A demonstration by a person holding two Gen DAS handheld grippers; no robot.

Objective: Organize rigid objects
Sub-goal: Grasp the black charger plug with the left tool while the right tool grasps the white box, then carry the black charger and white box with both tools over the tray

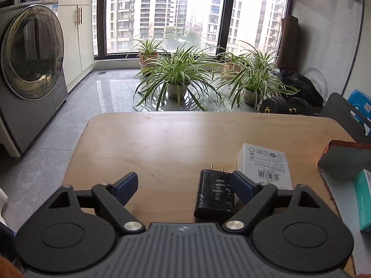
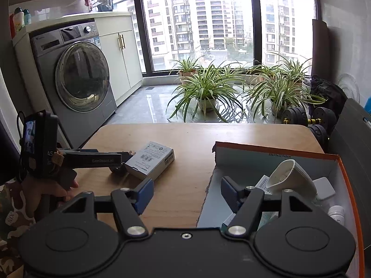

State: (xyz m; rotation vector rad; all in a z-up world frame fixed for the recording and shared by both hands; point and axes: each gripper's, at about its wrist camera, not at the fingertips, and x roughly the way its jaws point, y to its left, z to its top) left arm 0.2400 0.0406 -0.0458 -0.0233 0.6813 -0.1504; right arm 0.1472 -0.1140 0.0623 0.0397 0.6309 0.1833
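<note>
While the black charger [image 1: 214, 195] lay flat on the wooden table [image 1: 162, 143], prongs pointing away, the left gripper [image 1: 183, 186] hung over it with jaws spread wide, the charger close against the right-hand finger, nothing gripped; just beside it lay the white box [image 1: 264, 164]; further right, the right gripper [image 2: 186, 195] stood open and empty across the near edge of the orange-rimmed cardboard box [image 2: 273, 149]; inside that sat a white cup [image 2: 294, 178] on its side.
</note>
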